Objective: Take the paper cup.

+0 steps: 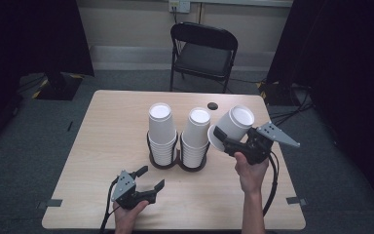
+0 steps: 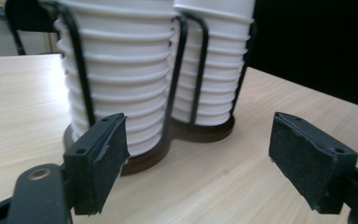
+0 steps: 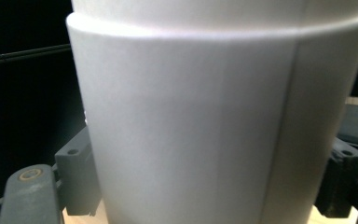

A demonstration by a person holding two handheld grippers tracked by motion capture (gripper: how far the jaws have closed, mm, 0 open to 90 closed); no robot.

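Near left, the left gripper [image 1: 152, 178] rests with jaws spread, nothing between them, facing two cup stacks [image 1: 161, 131] in their holder [image 1: 177, 163]. Right of them, the right gripper [image 1: 225, 140] pinches a tilted white cup [image 1: 233, 122], bottom up, above the table [image 1: 102, 126]

Two cup stacks [image 1: 161, 131], one holder [image 1: 177, 163], one chair [image 1: 202, 53]

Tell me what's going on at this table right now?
A person holds tongs in each hand. The right tongs are shut on a white paper cup, tilted in the air beside the right stack. Two stacks of upside-down cups stand in a black wire holder on the wooden table. The left tongs hover open and hold nothing, near the left stack.
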